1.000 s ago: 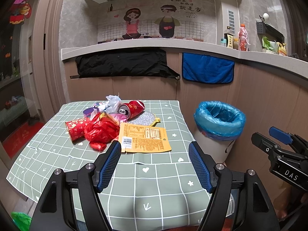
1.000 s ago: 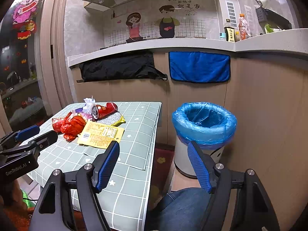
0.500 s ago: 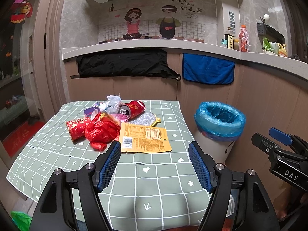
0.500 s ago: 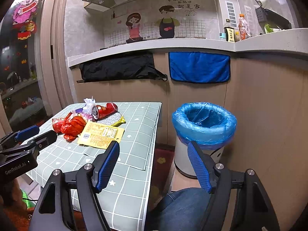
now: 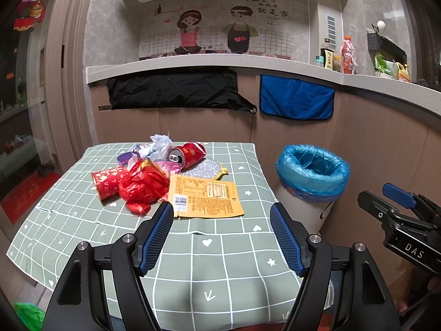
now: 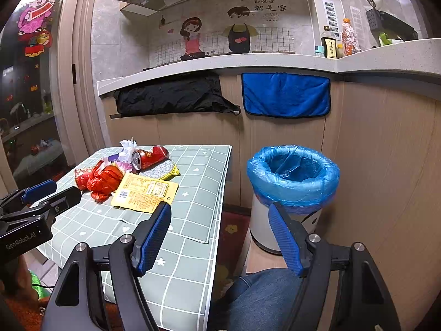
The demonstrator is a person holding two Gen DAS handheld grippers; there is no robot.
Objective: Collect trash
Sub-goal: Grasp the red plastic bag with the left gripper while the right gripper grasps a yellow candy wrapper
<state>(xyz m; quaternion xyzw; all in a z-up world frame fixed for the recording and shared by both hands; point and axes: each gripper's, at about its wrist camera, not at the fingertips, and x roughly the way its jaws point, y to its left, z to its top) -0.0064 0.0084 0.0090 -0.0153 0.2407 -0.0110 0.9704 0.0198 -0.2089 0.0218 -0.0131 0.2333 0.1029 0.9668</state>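
A pile of trash lies on the green checked table [image 5: 193,262]: a yellow flat packet [image 5: 205,199], a red plastic bag [image 5: 143,186], a red paper cup [image 5: 107,183], a red can [image 5: 188,153], a silver scrubbing pad [image 5: 205,167] and a clear crumpled bag [image 5: 160,144]. My left gripper [image 5: 222,234] is open and empty, above the table just short of the packet. My right gripper [image 6: 220,234] is open and empty, off the table's right edge, in front of the bin [image 6: 292,190]. The pile also shows in the right wrist view [image 6: 129,176].
A white bin with a blue liner [image 5: 312,176] stands on the floor right of the table. A counter [image 5: 220,63] with a black cloth [image 5: 173,91] and blue towel [image 5: 296,100] runs behind. My knee in jeans [image 6: 259,298] is below the right gripper.
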